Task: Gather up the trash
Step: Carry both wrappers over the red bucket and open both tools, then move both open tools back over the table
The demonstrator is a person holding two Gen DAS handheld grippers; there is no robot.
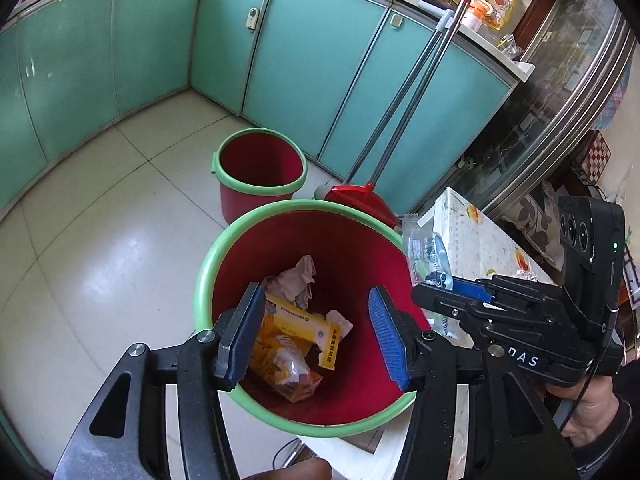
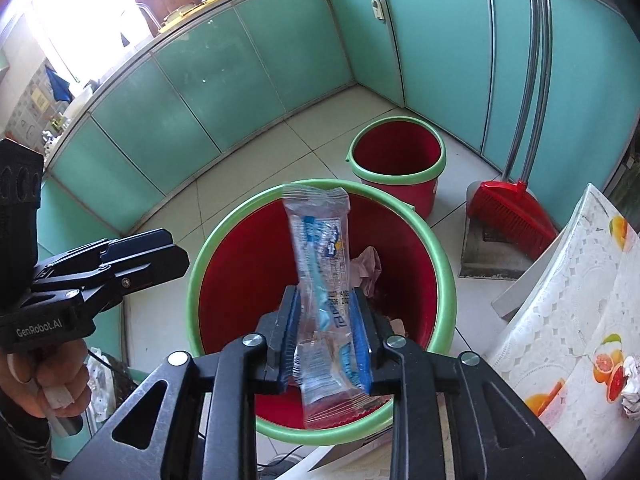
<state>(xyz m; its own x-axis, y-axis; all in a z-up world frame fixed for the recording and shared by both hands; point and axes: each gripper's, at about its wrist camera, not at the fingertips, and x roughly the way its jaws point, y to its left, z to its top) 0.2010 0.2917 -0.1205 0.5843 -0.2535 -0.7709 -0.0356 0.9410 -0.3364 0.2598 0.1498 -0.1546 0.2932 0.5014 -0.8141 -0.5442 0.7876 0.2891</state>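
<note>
A red bin with a green rim (image 1: 208, 264) (image 2: 200, 256) stands right below both grippers. At its bottom lie crumpled brownish paper (image 1: 298, 280), a yellow box (image 1: 308, 326) and an orange snack bag (image 1: 288, 372). My left gripper (image 1: 316, 296) (image 2: 176, 248) hangs open over the bin's mouth with nothing between its pads. My right gripper (image 2: 324, 294) (image 1: 444, 288) is over the bin's right side. A clear wrapper with blue print (image 2: 324, 280) (image 1: 428, 256) stands upright between its pads, which are parted and not squeezing it.
A second red bin (image 1: 260, 192) (image 2: 396, 178), with nothing visible inside, sits on the tiled floor behind. A red broom and dustpan (image 1: 356, 200) (image 2: 508, 212) lean on the teal cabinets (image 1: 320, 72). A table with a fruit-print cloth (image 1: 472, 232) (image 2: 568, 320) is at the right, bearing a crumpled tissue (image 2: 632, 384).
</note>
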